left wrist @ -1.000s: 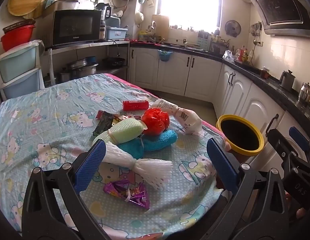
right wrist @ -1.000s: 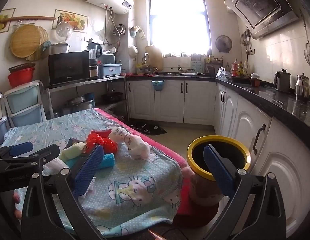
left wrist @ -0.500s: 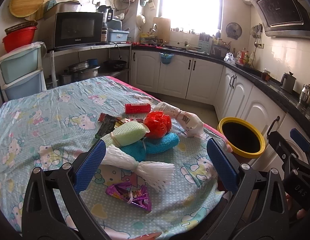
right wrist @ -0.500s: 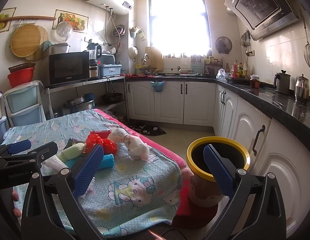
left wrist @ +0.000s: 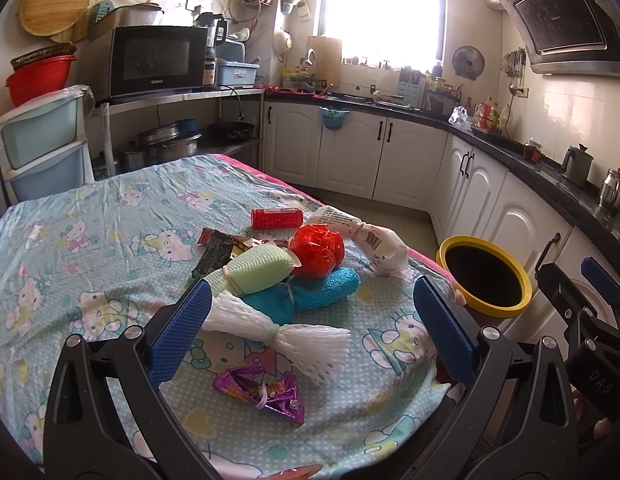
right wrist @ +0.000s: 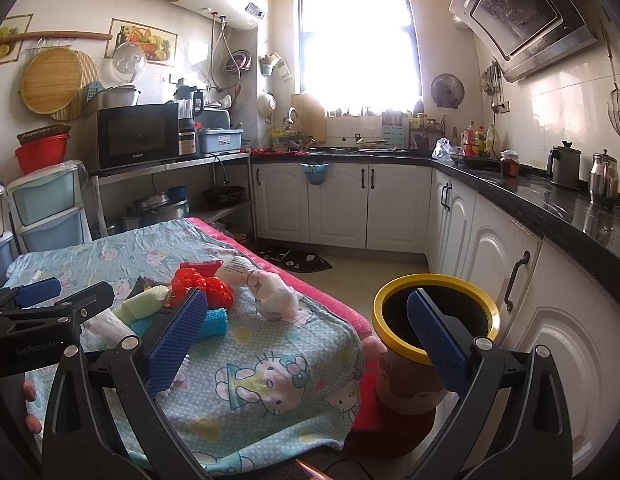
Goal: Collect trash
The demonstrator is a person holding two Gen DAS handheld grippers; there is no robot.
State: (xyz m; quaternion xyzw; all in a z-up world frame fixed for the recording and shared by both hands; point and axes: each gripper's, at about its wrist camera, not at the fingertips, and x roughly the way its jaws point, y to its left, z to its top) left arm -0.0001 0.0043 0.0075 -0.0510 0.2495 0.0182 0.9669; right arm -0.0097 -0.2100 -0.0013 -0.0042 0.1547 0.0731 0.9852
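The microwave (left wrist: 156,60) on the shelf at far left reads "Galanz". On the surface (left wrist: 90,216), covered by a cat-cartoon cloth, the trash lies in a loose pile near the edge that faces the yellow-rimmed bin (left wrist: 485,276). Farthest from the bin is a dark snack wrapper (left wrist: 214,254), its long axis running away from the camera. Next come a pale green foam sleeve (left wrist: 258,270) and a white foam net (left wrist: 278,334), both lying crosswise. A purple candy wrapper (left wrist: 262,392) lies nearest the camera. A red can (left wrist: 276,217) lies on its side, crosswise, its print too small to read. A red net ball (left wrist: 315,254) rests on a blue sponge (left wrist: 310,296). Closest to the bin is a white bag (left wrist: 365,240) with a barcode.

The left hand-held gripper (left wrist: 310,336) hangs released above the pile, holding nothing. The right hand-held gripper (right wrist: 306,338) is likewise spread wide and empty, before the bin.
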